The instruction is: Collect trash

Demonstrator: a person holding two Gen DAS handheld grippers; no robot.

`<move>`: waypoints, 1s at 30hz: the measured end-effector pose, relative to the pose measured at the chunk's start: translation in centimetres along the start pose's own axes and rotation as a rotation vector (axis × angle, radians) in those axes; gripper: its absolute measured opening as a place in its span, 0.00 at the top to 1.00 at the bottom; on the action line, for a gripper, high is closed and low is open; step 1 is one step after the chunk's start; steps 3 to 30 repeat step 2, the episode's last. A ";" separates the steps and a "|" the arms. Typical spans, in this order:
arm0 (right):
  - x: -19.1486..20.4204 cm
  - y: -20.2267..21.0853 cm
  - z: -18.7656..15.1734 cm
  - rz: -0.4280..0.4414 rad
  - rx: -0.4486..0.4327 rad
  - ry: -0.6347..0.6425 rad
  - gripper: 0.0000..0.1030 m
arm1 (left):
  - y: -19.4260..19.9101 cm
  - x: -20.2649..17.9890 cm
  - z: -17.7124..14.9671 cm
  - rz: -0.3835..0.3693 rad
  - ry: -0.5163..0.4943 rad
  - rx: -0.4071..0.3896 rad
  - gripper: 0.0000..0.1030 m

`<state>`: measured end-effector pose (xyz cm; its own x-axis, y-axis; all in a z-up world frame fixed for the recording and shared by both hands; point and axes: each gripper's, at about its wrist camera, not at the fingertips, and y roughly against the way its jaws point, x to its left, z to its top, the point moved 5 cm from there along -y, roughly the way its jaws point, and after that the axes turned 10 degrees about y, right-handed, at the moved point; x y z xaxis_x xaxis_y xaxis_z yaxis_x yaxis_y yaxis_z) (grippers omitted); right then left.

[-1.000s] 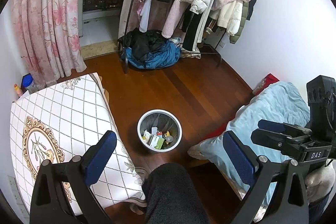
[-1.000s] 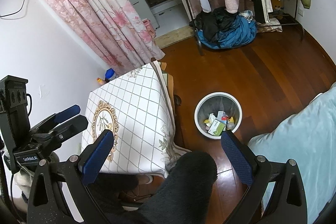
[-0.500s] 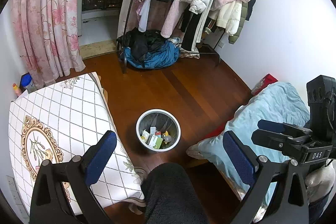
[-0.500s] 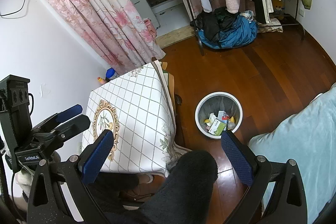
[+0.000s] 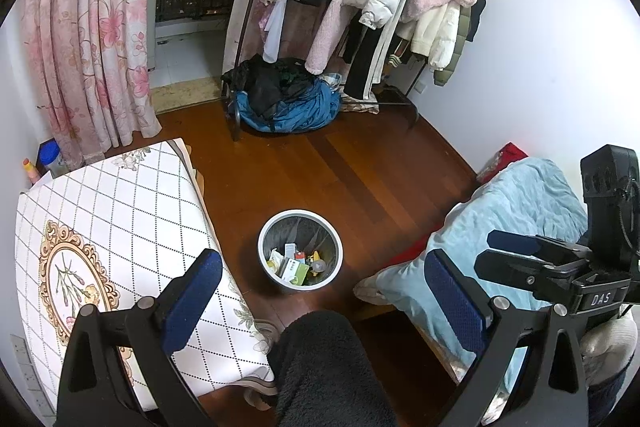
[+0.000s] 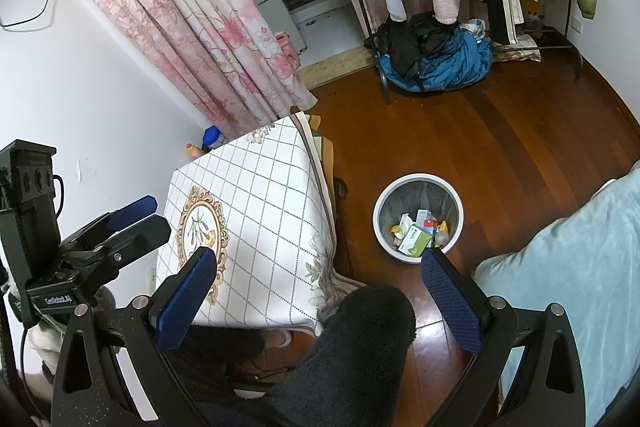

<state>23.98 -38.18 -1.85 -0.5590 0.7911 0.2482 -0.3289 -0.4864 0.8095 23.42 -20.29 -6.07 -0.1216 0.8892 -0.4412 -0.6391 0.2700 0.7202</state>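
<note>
I am holding my left gripper (image 5: 324, 297) and right gripper (image 6: 320, 293) spread wide, both empty — the round white-rimmed trash bin (image 5: 335, 242) is sitting below on the wooden floor (image 5: 360, 171), holding discarded packaging (image 6: 415, 239).

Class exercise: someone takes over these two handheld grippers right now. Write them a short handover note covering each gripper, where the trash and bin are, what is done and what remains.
Left gripper: open, holding nothing.
Right gripper: open, holding nothing.
Waste bin: upright on the wooden floor, between the table with the checked tablecloth and the bed with the light blue blanket.
Done: trash already lies in the bin, including a green and white carton and crumpled wrappers.
Left: no loose trash shows on the tablecloth or the visible floor; check areas outside both views before stopping.
</note>
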 end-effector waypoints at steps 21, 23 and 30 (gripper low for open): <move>-0.2 -0.1 0.0 0.000 0.002 0.001 0.00 | 0.0 0.1 0.0 -0.003 0.000 0.002 0.00; -0.2 -0.1 0.0 0.000 0.002 0.001 0.00 | 0.0 0.1 0.0 -0.003 0.000 0.002 0.00; -0.2 -0.1 0.0 0.000 0.002 0.001 0.00 | 0.0 0.1 0.0 -0.003 0.000 0.002 0.00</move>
